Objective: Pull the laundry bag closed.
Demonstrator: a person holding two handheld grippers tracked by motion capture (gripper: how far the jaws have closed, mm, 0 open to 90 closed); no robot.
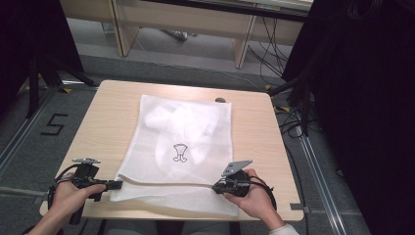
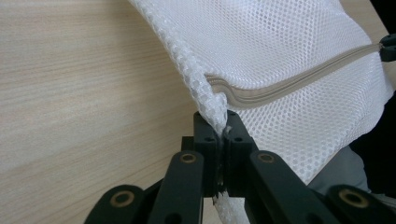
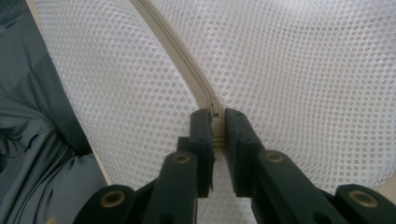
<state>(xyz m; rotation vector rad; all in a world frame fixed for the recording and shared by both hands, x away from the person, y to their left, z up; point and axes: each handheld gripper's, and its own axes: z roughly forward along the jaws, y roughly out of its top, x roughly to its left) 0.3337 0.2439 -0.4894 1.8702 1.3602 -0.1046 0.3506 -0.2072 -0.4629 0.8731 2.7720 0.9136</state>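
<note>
White mesh laundry bag (image 1: 181, 147), flat and rectangular, lies on the light wooden table (image 1: 107, 117) with its near edge overhanging toward the person. Beige zipper (image 2: 289, 84) runs across the bag between the two claws. Left gripper (image 2: 222, 128): jaws pressed together on the bag's mesh corner, just ahead of the zipper's end. Right gripper (image 3: 215, 122): jaws closed on the zipper at what looks like the slider or pull; hard to tell which. In the high view the left gripper (image 1: 116, 185) sits at the bag's near left corner, the right gripper (image 1: 216, 187) at the near right, the zipper line stretched between them.

Progress, as judged: both holds are set. Whether the zipper is open or closed along its length cannot be told, so the run along the track seems to remain.

Contents: a pale bunched item (image 1: 178, 120) shows through the mesh, beyond both claws, toward the far half. Small dark printed emblem (image 1: 180, 152) sits mid-bag.
</note>
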